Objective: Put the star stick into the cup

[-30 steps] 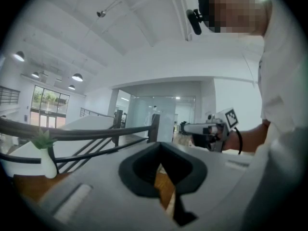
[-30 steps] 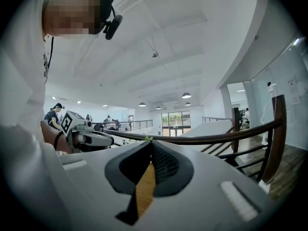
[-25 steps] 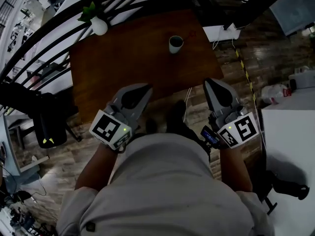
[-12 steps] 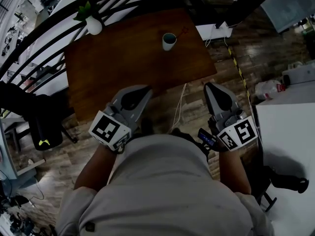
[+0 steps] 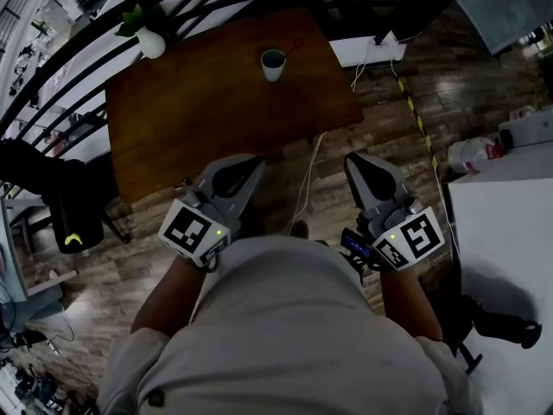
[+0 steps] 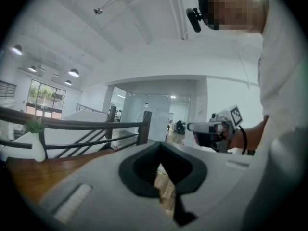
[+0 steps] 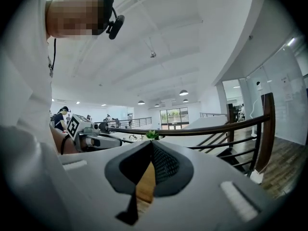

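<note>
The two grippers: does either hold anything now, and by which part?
Nothing is held. The left gripper and the right gripper both have jaws together, with nothing between them.

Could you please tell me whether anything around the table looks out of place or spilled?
Nothing looks spilled or toppled: the cup and the vase stand upright on the table. The one untidy thing is a loose white cable trailing over the floor by the table's near edge.

This is an open-plan office or lab on a mezzanine, with a plank floor [image 5: 389, 102]. A wooden worktop [image 5: 199, 102] stands at 12 o'clock by a dark railing [image 6: 72, 124], and a white desk [image 5: 510, 232] at 3 o'clock. Pendant lamps [image 6: 73, 72] hang from a high white ceiling, and people [image 7: 60, 117] stand beyond.
</note>
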Demonstrator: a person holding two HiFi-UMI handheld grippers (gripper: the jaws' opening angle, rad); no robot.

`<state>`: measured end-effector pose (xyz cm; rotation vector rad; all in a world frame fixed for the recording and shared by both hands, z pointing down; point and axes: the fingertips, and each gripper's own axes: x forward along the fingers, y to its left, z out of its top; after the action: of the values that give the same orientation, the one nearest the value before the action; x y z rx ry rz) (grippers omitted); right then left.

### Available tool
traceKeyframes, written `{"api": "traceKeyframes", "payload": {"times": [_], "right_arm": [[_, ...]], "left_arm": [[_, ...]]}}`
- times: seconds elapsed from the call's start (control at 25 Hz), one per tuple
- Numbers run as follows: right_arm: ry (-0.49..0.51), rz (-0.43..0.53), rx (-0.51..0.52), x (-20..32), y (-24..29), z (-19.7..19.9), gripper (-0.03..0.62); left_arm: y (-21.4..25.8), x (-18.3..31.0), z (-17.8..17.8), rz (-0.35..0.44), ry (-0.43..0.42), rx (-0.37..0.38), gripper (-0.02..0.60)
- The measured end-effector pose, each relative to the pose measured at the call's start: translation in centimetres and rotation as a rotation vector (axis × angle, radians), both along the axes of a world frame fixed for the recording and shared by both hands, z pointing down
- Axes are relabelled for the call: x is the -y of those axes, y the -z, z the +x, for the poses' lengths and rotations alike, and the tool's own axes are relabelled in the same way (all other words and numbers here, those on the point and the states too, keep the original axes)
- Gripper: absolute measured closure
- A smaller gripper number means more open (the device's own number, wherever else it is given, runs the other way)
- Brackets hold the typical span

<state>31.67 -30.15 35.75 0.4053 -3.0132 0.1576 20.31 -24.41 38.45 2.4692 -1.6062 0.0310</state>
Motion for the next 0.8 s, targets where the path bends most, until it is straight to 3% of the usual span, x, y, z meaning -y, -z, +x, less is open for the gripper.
{"api": "traceKeyframes", "payload": {"times": [0.44,0.8], "right_arm": [[0.088,-0.013,-0.001,-3.0,-2.3,11.1,0.586],[0.107,-0.03,0.007,-3.2,-2.8,15.3,0.586]], "left_arm": [[-2.4,-3.5,10.9,-0.037,0.11,-0.014,0.578],[-2.5,-4.0,14.2,-0.045,0.148,0.0,0.578]]}}
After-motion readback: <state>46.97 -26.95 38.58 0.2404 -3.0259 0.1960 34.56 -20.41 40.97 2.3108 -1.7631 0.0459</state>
